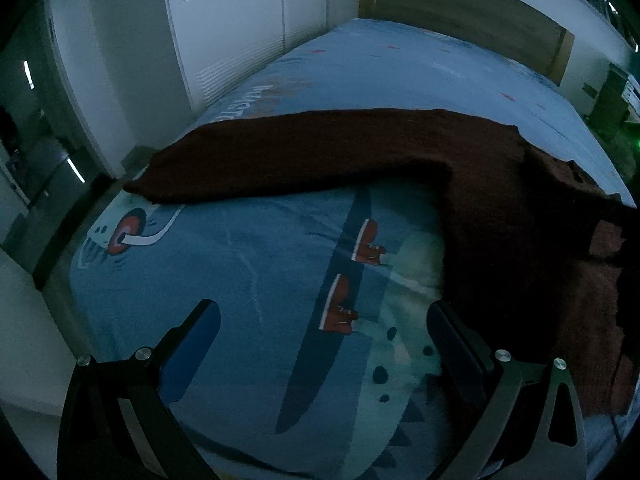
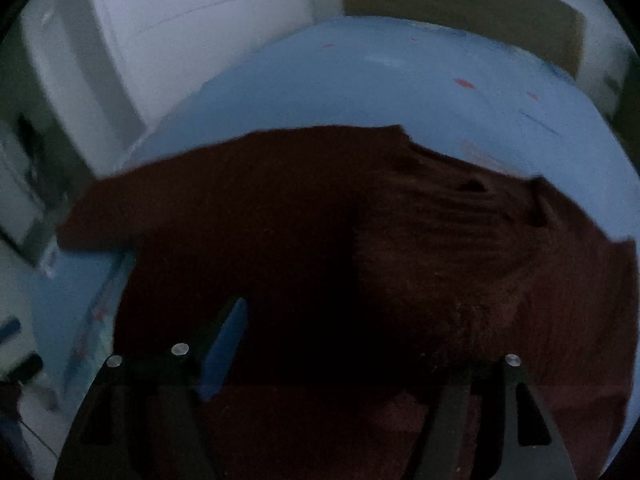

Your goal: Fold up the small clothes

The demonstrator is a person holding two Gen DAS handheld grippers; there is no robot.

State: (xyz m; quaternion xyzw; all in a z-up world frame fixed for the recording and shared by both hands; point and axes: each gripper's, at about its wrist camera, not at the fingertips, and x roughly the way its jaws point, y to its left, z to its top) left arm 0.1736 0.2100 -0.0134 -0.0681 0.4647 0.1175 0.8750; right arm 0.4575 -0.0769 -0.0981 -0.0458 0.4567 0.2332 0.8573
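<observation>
Only one piece of lettering showed. On the blue printed bedsheet [image 1: 248, 264], in the left wrist view, pale capital letters ran along the far left edge at about eleven o'clock, just beyond the dark red knit garment [image 1: 320, 152]. They were warped and partly cut off by the garment, too unclear to read as a word. The right wrist view was blurred and carried no legible text.
</observation>
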